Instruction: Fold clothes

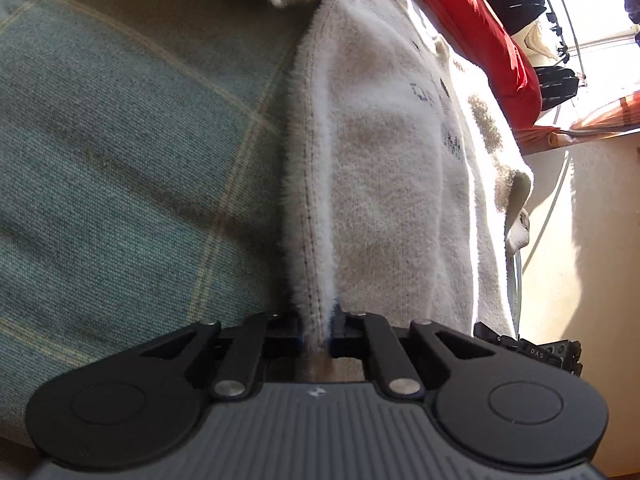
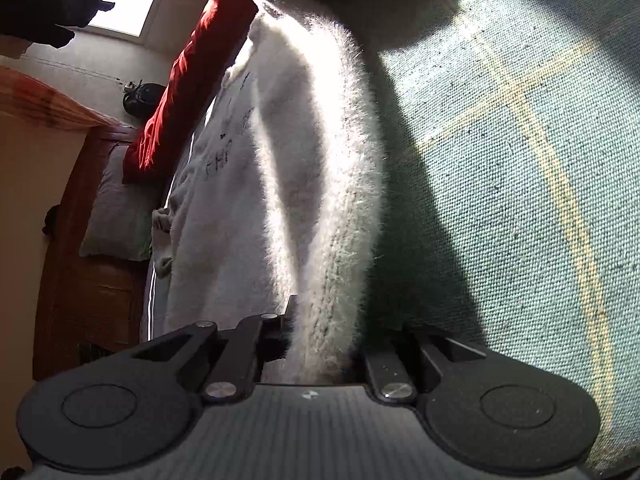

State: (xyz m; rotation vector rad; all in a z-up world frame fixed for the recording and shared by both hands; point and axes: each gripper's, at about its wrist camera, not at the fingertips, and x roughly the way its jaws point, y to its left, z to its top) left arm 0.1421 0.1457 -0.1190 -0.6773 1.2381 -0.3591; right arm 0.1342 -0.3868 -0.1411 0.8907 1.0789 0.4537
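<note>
On the left we see our left gripper [image 1: 316, 336] clamped on the stitched hem of the fuzzy white sweater [image 1: 384, 152], which runs from the jaws toward twelve o'clock over the green checked bedspread [image 1: 120, 140]. Our right gripper [image 2: 320, 344] pinches another fold of it, the red blanket [image 2: 192, 80] at ten o'clock.

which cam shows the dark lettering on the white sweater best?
Left wrist. The lettering on the white fleece sweater faces the lens, evenly lit, with several dark marks distinct though unreadable. Right wrist catches it only obliquely, near the red blanket, partly washed out by glare.
</note>
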